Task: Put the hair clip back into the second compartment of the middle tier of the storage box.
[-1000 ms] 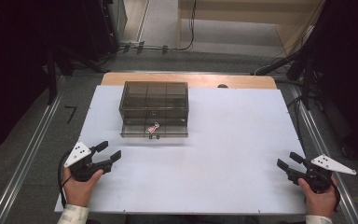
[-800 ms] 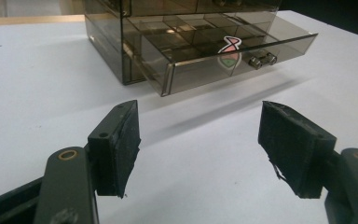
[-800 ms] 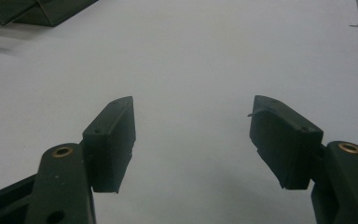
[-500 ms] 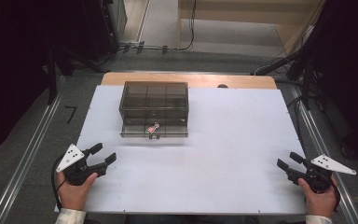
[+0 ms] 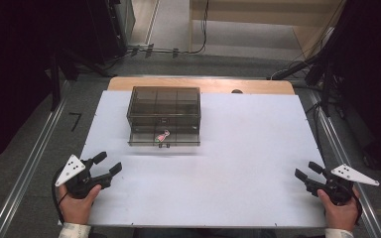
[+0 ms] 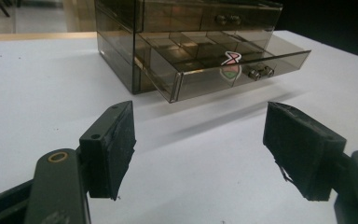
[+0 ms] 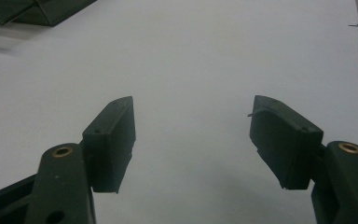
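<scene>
From above, the smoky transparent plastic drawer cabinet (image 5: 163,115) is sitting at the far left of the white table (image 5: 238,148), its bottom drawer (image 5: 164,138) pulled out, while the left gripper (image 5: 107,165) and right gripper (image 5: 307,172) are resting at the near corners, well apart from it. The left gripper view is adding a pink-and-green sticker (image 6: 231,64) and two metal knobs (image 6: 258,73) on the drawer front, beyond jaws that have just been opening and are standing wide with nothing between them. The right gripper view is showing its jaws spread wide over bare table, with just a cabinet corner (image 7: 32,10) top left.
</scene>
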A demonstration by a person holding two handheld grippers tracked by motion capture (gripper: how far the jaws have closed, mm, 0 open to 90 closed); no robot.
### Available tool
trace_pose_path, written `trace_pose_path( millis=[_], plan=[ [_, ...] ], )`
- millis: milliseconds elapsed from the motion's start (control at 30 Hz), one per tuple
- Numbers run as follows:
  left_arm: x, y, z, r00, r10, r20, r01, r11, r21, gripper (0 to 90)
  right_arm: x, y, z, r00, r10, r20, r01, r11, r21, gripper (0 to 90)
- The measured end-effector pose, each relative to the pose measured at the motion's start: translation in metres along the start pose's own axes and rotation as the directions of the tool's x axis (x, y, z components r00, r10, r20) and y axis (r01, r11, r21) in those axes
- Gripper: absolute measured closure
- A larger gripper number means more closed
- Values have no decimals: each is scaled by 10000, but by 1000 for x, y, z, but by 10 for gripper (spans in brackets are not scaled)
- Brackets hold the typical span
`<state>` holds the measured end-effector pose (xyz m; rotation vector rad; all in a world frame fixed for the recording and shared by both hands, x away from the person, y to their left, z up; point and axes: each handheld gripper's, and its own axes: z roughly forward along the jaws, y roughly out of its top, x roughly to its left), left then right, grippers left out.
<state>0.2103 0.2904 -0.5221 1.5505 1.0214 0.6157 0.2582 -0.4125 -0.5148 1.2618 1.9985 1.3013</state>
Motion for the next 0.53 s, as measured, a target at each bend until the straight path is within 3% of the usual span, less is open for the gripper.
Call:
trace_pose_path(
  millis=[533],
  plan=[
    [1,0,0,10000,-56,65,56,10000,41,239,-1,0,0,10000,20,-29,-20,10000,26,302]
  ],
)
